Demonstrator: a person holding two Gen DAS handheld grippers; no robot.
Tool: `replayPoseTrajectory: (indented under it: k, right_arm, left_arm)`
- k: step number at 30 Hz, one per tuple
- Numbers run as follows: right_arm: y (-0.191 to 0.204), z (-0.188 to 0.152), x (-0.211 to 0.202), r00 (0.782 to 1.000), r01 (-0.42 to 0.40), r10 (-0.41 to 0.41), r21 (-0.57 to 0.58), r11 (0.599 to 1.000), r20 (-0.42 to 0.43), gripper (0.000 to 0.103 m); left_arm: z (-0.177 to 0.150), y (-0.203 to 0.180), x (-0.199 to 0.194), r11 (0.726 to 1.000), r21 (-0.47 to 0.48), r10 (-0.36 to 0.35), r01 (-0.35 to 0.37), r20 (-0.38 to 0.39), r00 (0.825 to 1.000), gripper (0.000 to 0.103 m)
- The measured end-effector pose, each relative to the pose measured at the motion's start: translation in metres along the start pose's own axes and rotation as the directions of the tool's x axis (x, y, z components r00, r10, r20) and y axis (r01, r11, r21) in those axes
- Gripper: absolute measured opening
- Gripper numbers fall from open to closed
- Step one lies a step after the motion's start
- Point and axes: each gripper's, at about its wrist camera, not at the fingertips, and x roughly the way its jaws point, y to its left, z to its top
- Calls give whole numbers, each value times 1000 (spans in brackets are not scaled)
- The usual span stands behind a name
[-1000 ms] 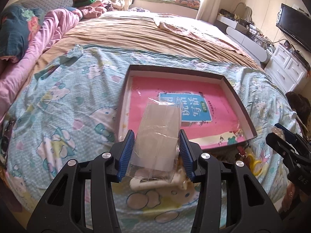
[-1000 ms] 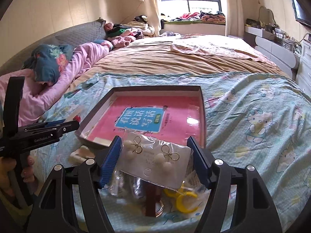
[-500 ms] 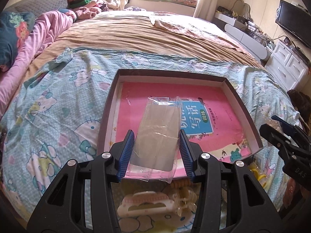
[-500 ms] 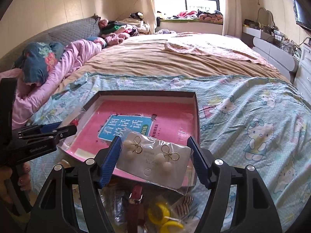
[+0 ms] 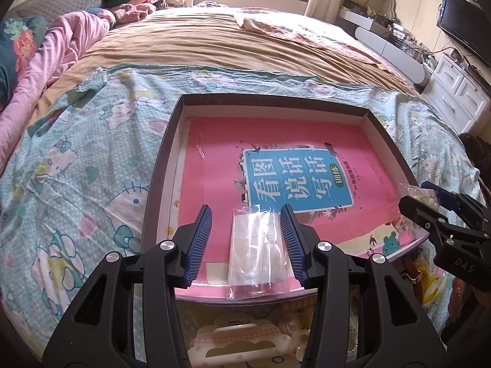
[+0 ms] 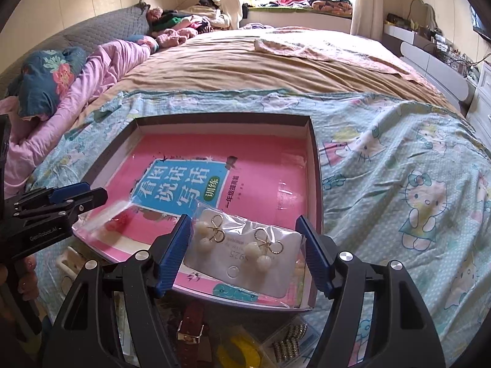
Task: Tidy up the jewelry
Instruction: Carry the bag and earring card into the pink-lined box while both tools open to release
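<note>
A dark shallow box [image 5: 165, 153] [image 6: 316, 165] lies on the bed with a pink book [image 5: 276, 150] [image 6: 270, 165] inside. My left gripper [image 5: 247, 230] is open over the box's near edge; a clear plastic bag [image 5: 257, 251] lies on the book between its fingers, apart from the left pad. In the right wrist view that bag [image 6: 113, 214] shows something red inside. My right gripper [image 6: 245, 245] is shut on a bagged white card with pearl bow earrings [image 6: 242, 248], held above the box's near right corner.
Loose jewelry lies on the Hello Kitty sheet [image 6: 414, 190] in front of the box: a pink hair clip [image 5: 236, 343], a brown watch strap [image 6: 191, 322], yellow rings [image 6: 242, 349], and beaded pieces [image 6: 288, 340]. Pillows and clothes [image 5: 61, 40] lie at the far left.
Both grippers moved forward over the box. My left gripper opened and let go of the clear bag, which now lies on the book. My right gripper still holds the earring card.
</note>
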Motion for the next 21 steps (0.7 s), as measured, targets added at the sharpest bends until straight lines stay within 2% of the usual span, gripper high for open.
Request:
replayPoseTrajectory:
  k: [4, 8, 11, 21]
  right_arm:
    - [-2, -2, 5, 1000, -8, 8, 15, 1000, -17, 71]
    - [-3, -2, 5, 1000, -12, 12, 28, 1000, -15, 78]
    - [-4, -1, 1, 1000, -15, 15, 32, 999, -8, 79]
    - [-11, -4, -27, 999, -4, 2, 52, 999, 45, 90]
  left_arm:
    - [1, 0, 0, 1000, 2, 1, -1, -1, 1000, 40]
    - [1, 0, 0, 1000, 5, 4, -4, -3, 1000, 46]
    - [1, -1, -1, 1000, 3, 2, -2, 1, 1000, 49]
    - [1, -2, -23, 1000, 0, 2, -2, 43, 999, 69]
